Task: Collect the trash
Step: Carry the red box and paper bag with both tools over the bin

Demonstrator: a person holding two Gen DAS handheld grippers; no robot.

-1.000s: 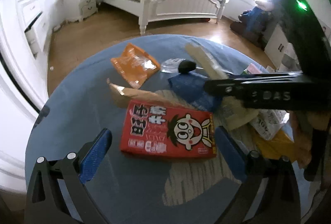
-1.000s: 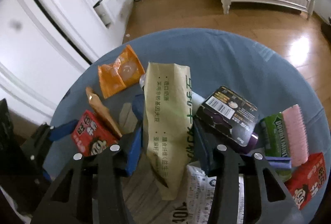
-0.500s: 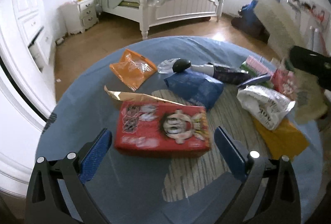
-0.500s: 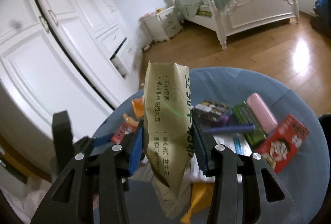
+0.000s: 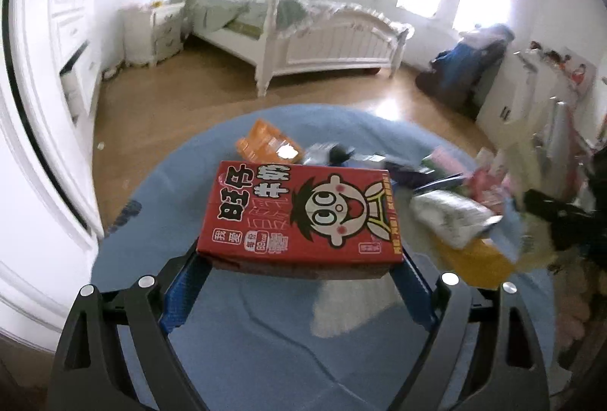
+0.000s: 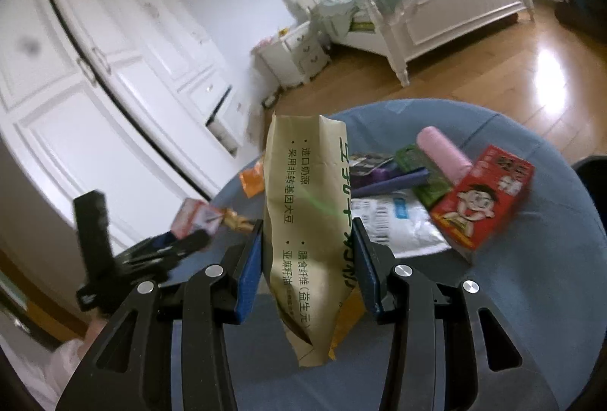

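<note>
Ahead of both your claws and below them lies the round blue bench, with the white bed on the wooden floor well beyond it.

Your left claw is pinching the red milk carton, one blue pad on each short end, the printed cartoon face turned up toward the camera (the carton looks raised off the bench surface). Past the carton, farther from that claw, an orange wrapper lies on the bench. To the claw's right sit a crumpled white bag and a yellow packet just under it; the rest of that pile is too blurred to tell apart.

Your right claw is pinching the tan paper pouch, which stands upright between the blue pads and hangs down below them, green lettering facing you. To that claw's right on the bench lies a second red carton. Beyond it, farther from the claw, a pink roll rests beside a green packet. A white mailer bag lies just right of the pouch. Off to that claw's left, your left claw shows as a dark blur with its carton.
</note>
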